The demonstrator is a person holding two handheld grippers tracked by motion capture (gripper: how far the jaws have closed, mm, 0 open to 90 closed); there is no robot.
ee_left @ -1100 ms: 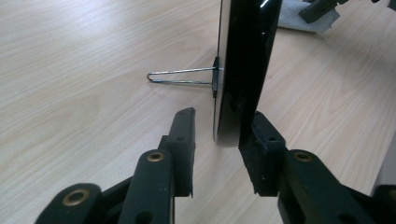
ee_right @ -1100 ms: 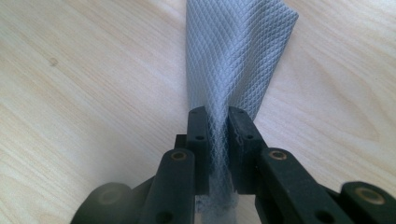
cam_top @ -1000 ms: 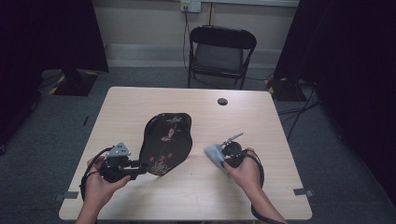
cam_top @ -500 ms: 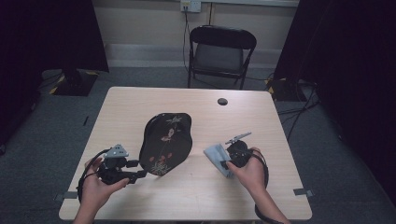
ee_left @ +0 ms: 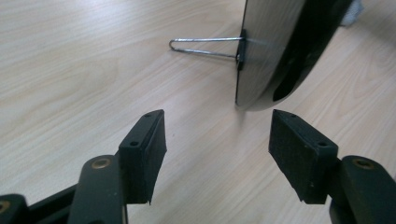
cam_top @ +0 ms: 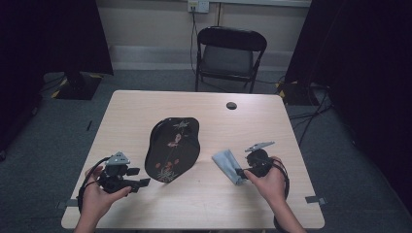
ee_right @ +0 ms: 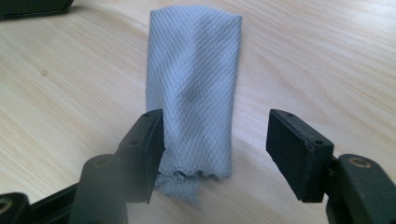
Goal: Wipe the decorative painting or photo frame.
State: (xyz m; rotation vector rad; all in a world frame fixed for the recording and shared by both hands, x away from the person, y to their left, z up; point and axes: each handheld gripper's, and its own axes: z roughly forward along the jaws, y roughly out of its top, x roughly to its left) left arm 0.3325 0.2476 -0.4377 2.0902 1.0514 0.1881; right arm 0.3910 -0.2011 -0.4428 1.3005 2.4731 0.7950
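Tongs: both just opening, released | left tongs [ee_left: 212, 154] short of mirror [cam_top: 172, 149] edge | right tongs [ee_right: 215, 154] straddling cloth [ee_right: 194, 93] end

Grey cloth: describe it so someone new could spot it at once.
On the wooden table, look right of the black mirror on its wire stand. The cloth lies flat between the right gripper's open jaws, folded into a strip: the one pale, soft, textured thing there.

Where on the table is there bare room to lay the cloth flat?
Bare table: far-left corner beyond the black mirror, and the front strip between both hands. Crowded: between mirror and grey cloth, by the right gripper.
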